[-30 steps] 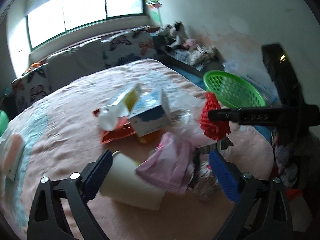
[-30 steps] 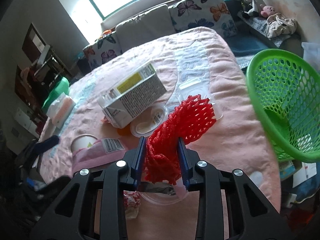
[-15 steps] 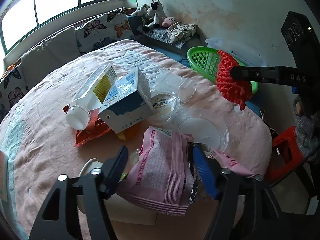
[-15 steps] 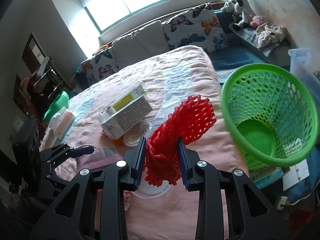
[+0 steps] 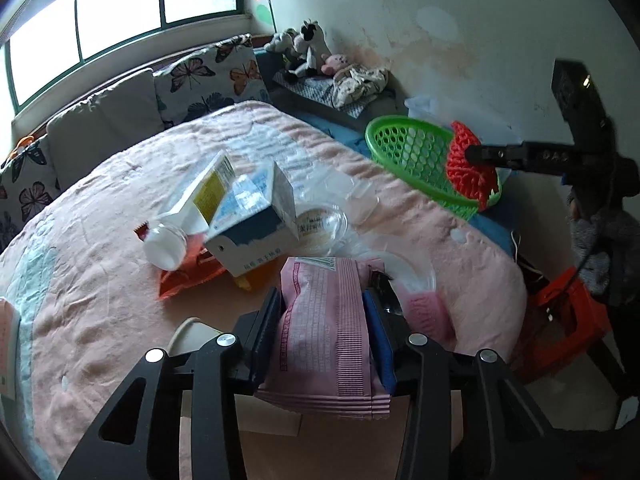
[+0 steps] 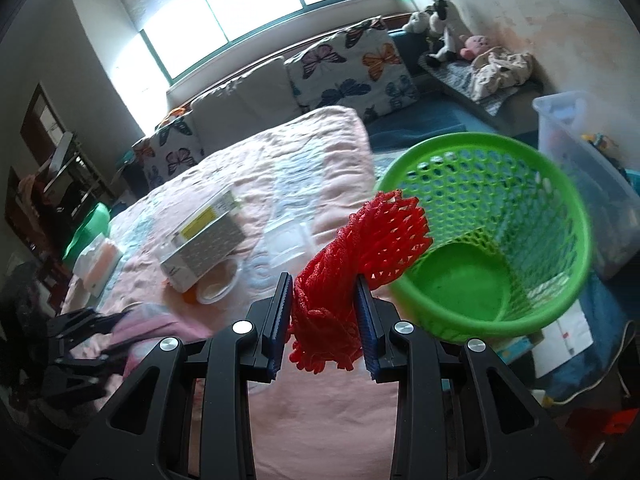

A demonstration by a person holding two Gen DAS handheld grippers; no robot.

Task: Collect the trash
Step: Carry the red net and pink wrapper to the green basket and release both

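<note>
Left gripper [image 5: 325,312] has just clamped down, pads pinching the pink ribbed snack packet [image 5: 324,332] squarely between them, low over the pink quilted bed [image 5: 100,280]. Right gripper [image 6: 323,312] grips the red foam fruit net [image 6: 352,268], its loose end flaring just beside the green perforated plastic basket [image 6: 500,240] rim.

Daylight pours through the window [image 5: 120,40] at the back — its panes blow out to white glare in both views. Away from the window the room dims, the corners going black. Fisheye bending curves the edges; the green basket [image 6: 500,240] is smeared by motion blur.
</note>
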